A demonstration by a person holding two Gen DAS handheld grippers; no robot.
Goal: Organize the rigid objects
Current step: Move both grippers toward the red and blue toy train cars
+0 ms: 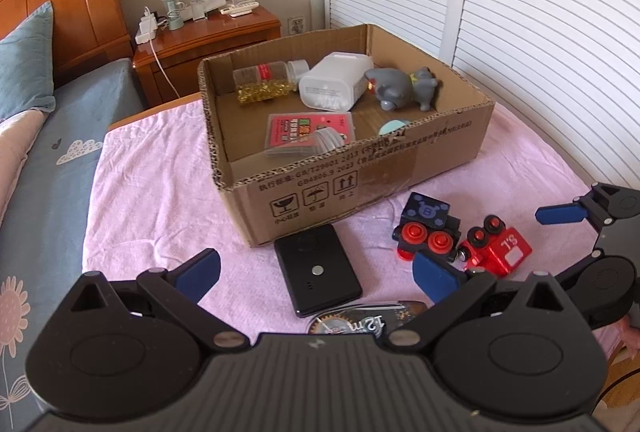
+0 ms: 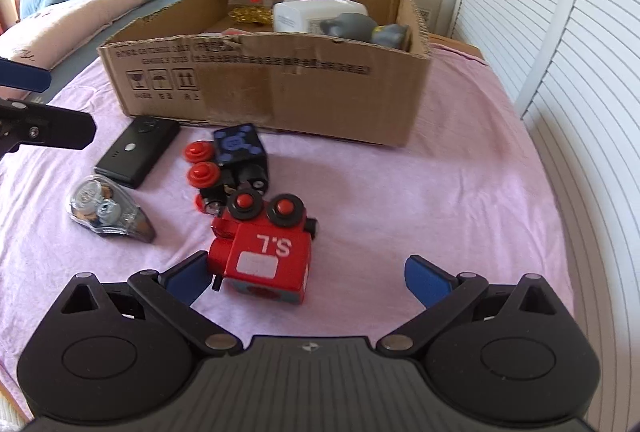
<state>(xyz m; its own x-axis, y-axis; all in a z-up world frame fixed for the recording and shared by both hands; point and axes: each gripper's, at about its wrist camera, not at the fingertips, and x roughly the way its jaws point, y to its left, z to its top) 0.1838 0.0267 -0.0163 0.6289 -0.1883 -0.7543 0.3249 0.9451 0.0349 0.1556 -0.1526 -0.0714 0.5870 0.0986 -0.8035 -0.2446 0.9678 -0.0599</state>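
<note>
Red toy train engine (image 2: 266, 252) marked "S.L" lies on its side on the pink cloth (image 2: 440, 172), just ahead of the right gripper (image 2: 306, 278), fingers spread wide, holding nothing. The dark blue one (image 2: 240, 156) is touching it. Left gripper (image 1: 318, 272) gapes wide over the black power bank (image 1: 318, 272). Cardboard box (image 2: 280, 84) sits behind.

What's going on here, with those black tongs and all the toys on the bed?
A person is tidying small items into the cardboard box using handheld tongs. The right tongs are open beside the red toy train, not gripping it. The left tongs are open and empty above the black power bank. The black-and-blue train and a clear tape dispenser lie on the pink cloth. Bottles and a grey toy are already boxed.
</note>
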